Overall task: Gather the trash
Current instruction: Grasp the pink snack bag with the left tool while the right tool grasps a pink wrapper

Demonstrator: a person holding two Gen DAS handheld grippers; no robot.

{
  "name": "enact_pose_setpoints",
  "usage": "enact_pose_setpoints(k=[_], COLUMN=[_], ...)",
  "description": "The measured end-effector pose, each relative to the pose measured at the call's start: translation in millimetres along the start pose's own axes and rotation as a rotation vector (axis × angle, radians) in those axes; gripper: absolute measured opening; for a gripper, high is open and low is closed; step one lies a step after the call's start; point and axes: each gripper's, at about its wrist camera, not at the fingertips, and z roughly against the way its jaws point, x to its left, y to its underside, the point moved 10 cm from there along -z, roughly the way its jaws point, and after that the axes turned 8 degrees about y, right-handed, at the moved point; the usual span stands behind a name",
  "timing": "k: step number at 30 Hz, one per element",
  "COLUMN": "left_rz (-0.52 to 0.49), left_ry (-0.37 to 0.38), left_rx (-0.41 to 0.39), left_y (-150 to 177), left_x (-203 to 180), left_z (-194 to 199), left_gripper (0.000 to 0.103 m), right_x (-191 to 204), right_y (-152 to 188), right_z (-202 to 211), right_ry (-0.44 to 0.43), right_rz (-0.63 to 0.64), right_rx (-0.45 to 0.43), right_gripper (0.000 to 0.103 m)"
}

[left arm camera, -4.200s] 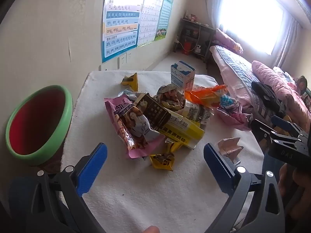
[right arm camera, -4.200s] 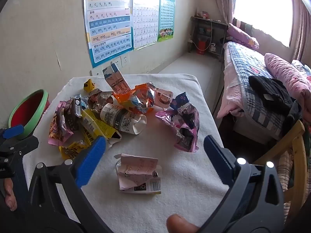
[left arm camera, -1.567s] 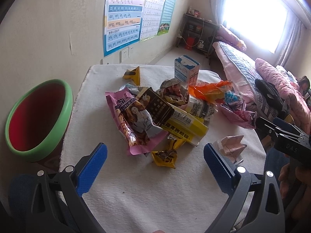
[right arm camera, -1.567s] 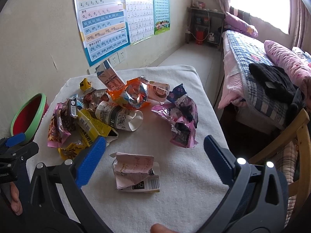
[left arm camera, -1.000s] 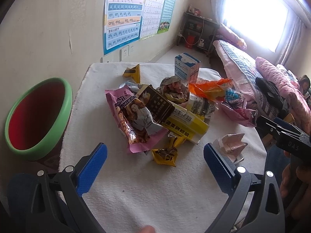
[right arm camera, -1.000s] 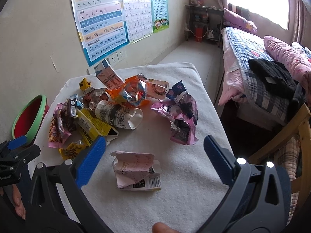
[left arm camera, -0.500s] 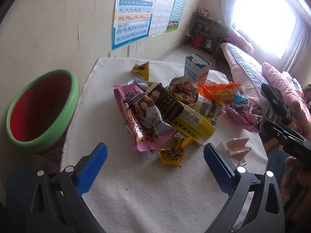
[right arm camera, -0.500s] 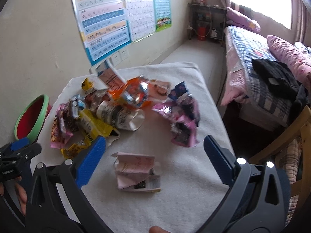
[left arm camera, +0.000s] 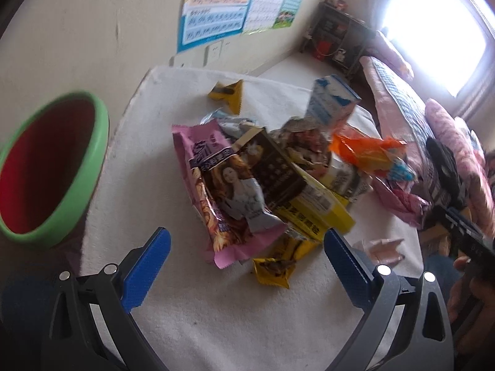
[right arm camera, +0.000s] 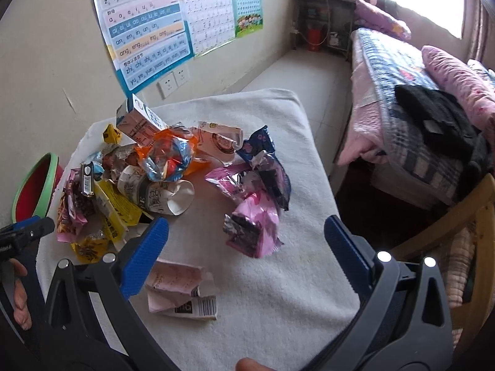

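Left wrist view: the left gripper (left arm camera: 244, 266) had advanced toward the trash pile since the frames of a second before, so that the pink wrapper (left arm camera: 225, 191) and the small yellow wrapper (left arm camera: 273, 270) lay directly ahead of the gap between its fingers (left arm camera: 145, 270), which stood wide apart and empty. The view was motion-blurred, suggesting that the approach was under way. The bin (left arm camera: 52, 167), green-rimmed and red inside, stood beside the desk (left arm camera: 148, 160), outboard of the left finger. Nothing had yet been lifted; collection was judged to be at its start, with the pink wrapper the likely first pick.

Right wrist view: the right gripper (right arm camera: 246, 253) had shifted only slightly. Its fingers (right arm camera: 144, 261) were likewise spread and empty, poised above the desk (right arm camera: 278, 278). A crumpled pink paper (right arm camera: 178, 289) lay just below and inside the left finger; a torn pink bag (right arm camera: 255, 216) lay ahead, between the fingers. The left gripper (right arm camera: 23, 232) showed at the left edge, held by a hand (right arm camera: 17, 296), with the bin (right arm camera: 35, 190) beyond it.
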Motion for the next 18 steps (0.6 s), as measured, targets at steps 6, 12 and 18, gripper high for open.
enact_pose_setpoints(k=[6,12,18], left_rz=[0.055,0.098,0.143], left_ry=[-0.026,-0.016,0.02], left_rx=[0.035,0.068,0.111], left_y=[-8.2,-14.3,-12.7], left_x=[15.2,21.5,27.2], left_z=[-15.8,-35.3,-53.5], left_gripper=[0.094,0.086,0.061], right_x=[6.3,6.9,2.3], right_y=[3.7,4.2,2.9], right_z=[-19.9,-30.8,-44.0], right_ry=[-0.013,-0.012,-0.007], right_rz=[0.024,0.023,0.023], right_rx=[0.04,0.064,0.091], right_gripper=[0.099,0.093,0.074])
